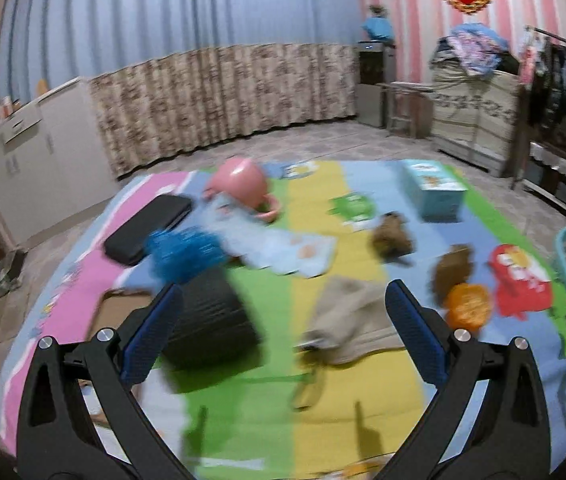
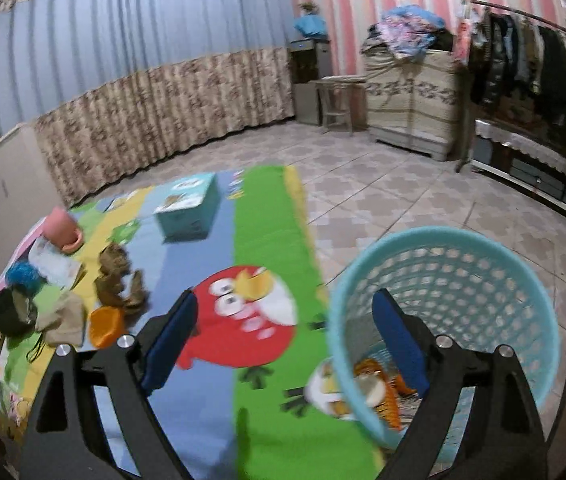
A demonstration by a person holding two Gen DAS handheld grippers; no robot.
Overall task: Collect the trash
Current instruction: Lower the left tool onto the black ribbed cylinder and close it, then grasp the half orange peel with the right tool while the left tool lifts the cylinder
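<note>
Both grippers were empty: my left gripper (image 1: 283, 320) hung with fingers spread wide over the striped cartoon play mat (image 1: 315, 400), my right gripper (image 2: 283, 332) equally wide, its right finger over the rim of the light-blue perforated plastic waste basket (image 2: 483, 280). The basket stood at the mat's right edge and already held something orange and white, too blurred to name. Trash was scattered mid-mat: crumpled beige cloth or paper (image 1: 347, 316) nearest the left fingers, round orange plastic lid (image 1: 467, 308), brown crumpled scraps (image 1: 393, 234), blue fuzzy ball (image 1: 183, 254), dark ribbed cylinder (image 1: 211, 320) just beside the left finger. Risks as I judged them: the left view was motion-blurred, so a fast descent could miss the beige piece or pinch the mat; the soft wad might slip out between wide pads; the pink plastic cup (image 1: 241, 184) and teal cardboard box (image 1: 433, 190) might not be trash, wrong pick likely; the right finger could clip the basket rim and tip it.
</note>
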